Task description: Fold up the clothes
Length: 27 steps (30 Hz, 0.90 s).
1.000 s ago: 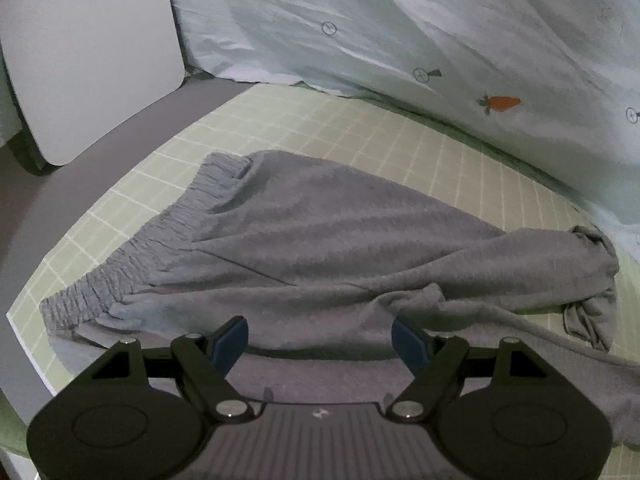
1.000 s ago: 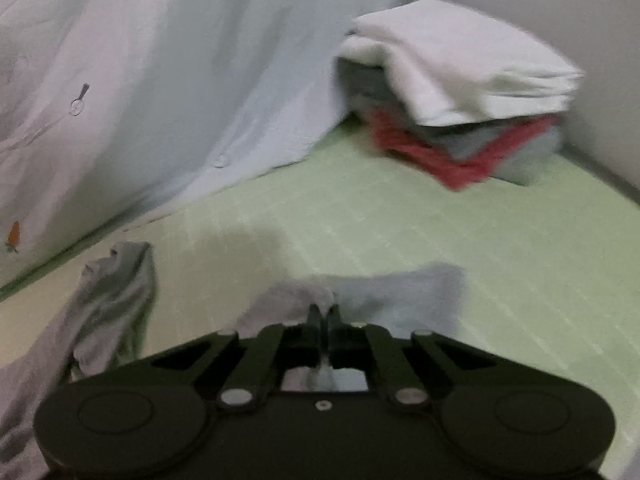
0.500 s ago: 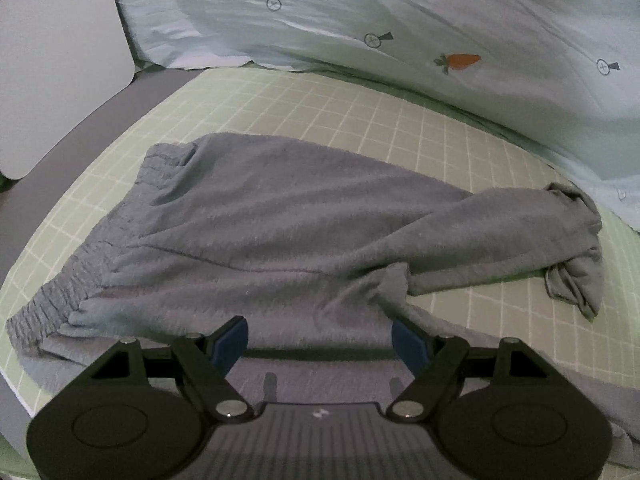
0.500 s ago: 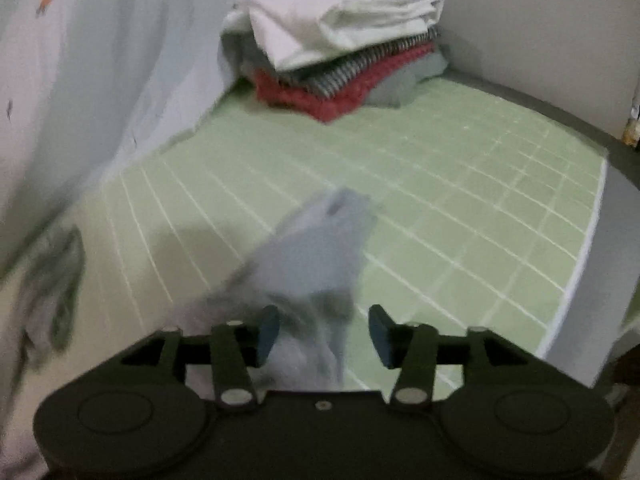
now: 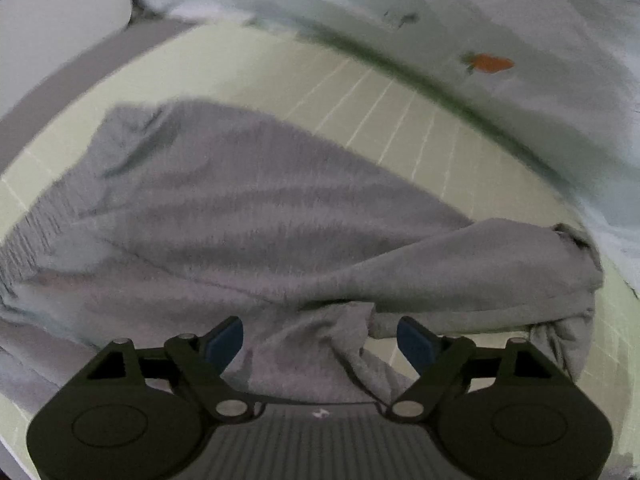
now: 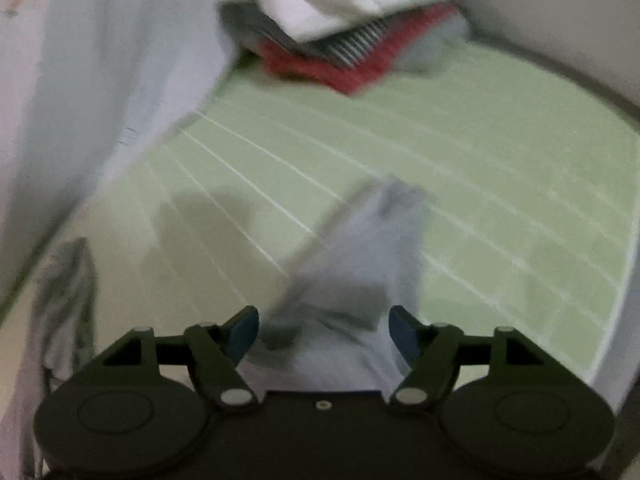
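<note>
Your left gripper (image 5: 320, 342) and right gripper (image 6: 324, 334), lower centre of each frame: jaws spread wide, gripping nothing.

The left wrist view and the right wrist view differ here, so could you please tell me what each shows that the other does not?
Only the left wrist view shows the waistband of the grey trousers and an orange carrot print. Only the right wrist view shows the stack of folded clothes, topped by a white item. Both show the green grid mat, the pale sheet, grey fabric and an open claw: left claw, right claw.
</note>
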Each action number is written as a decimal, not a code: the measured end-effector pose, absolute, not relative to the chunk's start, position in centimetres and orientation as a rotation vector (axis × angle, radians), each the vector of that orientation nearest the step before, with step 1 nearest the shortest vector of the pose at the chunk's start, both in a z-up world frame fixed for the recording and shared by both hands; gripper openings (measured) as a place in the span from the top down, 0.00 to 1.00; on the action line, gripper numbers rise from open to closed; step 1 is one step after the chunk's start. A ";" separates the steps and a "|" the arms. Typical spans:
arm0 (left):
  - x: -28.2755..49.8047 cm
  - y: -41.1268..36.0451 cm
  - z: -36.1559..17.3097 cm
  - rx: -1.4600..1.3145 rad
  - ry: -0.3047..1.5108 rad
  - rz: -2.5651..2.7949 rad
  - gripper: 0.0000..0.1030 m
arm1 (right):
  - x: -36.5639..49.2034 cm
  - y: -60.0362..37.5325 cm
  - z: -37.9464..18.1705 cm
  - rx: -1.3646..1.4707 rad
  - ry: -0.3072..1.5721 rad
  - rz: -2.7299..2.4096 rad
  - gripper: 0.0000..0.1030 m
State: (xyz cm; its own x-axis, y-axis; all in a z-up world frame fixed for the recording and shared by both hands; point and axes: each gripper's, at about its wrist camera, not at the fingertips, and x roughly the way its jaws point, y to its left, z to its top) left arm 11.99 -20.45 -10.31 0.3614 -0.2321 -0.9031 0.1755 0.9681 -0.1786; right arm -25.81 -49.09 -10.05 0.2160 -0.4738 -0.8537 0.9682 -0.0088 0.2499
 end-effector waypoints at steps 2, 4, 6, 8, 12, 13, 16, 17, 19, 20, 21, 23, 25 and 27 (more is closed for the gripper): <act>12.4 -20.8 -11.3 -0.062 1.215 -0.257 0.28 | -26.5 -49.0 -10.6 1.085 0.622 -1.272 0.53; 12.5 -20.9 -12.1 -0.067 1.248 -0.243 0.81 | -27.2 -48.7 -10.7 1.139 0.580 -1.238 0.84; 12.6 -20.5 -12.8 -0.112 1.279 -0.240 0.98 | -27.5 -48.2 -9.8 1.113 0.554 -1.249 0.94; 12.5 -20.1 -12.7 -0.144 1.268 -0.244 0.98 | -27.6 -47.7 -8.1 1.077 0.522 -1.278 0.94; 12.5 -19.2 -9.7 -0.183 1.158 -0.268 0.98 | -26.6 -46.7 -3.3 0.933 0.426 -1.317 0.95; 12.6 -18.9 -8.8 -0.197 1.125 -0.274 0.98 | -25.9 -46.5 -2.1 0.867 0.413 -1.316 0.95; 13.1 -18.2 -6.2 -0.199 1.015 -0.272 0.98 | -22.4 -46.1 0.7 0.621 0.374 -1.246 0.95; 13.3 -18.2 -5.7 -0.181 0.980 -0.264 0.98 | -20.6 -46.1 0.9 0.542 0.383 -1.176 0.94; 13.8 -18.4 -5.2 -0.139 0.919 -0.239 0.97 | -16.9 -46.6 0.6 0.423 0.460 -1.004 0.74; 14.2 -18.5 -5.1 -0.115 0.913 -0.219 0.95 | -15.4 -46.7 0.3 0.401 0.486 -0.932 0.55; 14.5 -18.6 -5.1 -0.091 0.911 -0.198 0.92 | -14.5 -46.8 0.0 0.423 0.496 -0.879 0.49; 14.4 -18.3 -4.8 -0.073 0.891 -0.167 0.79 | -13.8 -46.4 -0.8 0.468 0.491 -0.838 0.37; 14.0 -17.9 -4.4 -0.058 0.869 -0.175 0.39 | -14.1 -46.1 -2.0 0.478 0.518 -0.884 0.23; 13.3 -17.6 -4.5 -0.042 0.856 -0.190 0.22 | -14.9 -46.1 -3.6 0.495 0.572 -0.954 0.20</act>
State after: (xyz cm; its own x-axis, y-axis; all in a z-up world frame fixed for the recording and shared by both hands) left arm 13.25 -17.65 -4.51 0.6399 -0.1835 -0.7462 0.1499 0.9822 -0.1129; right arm -14.90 -46.13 -3.61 0.4545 -0.6103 -0.6488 0.8599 0.4906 0.1409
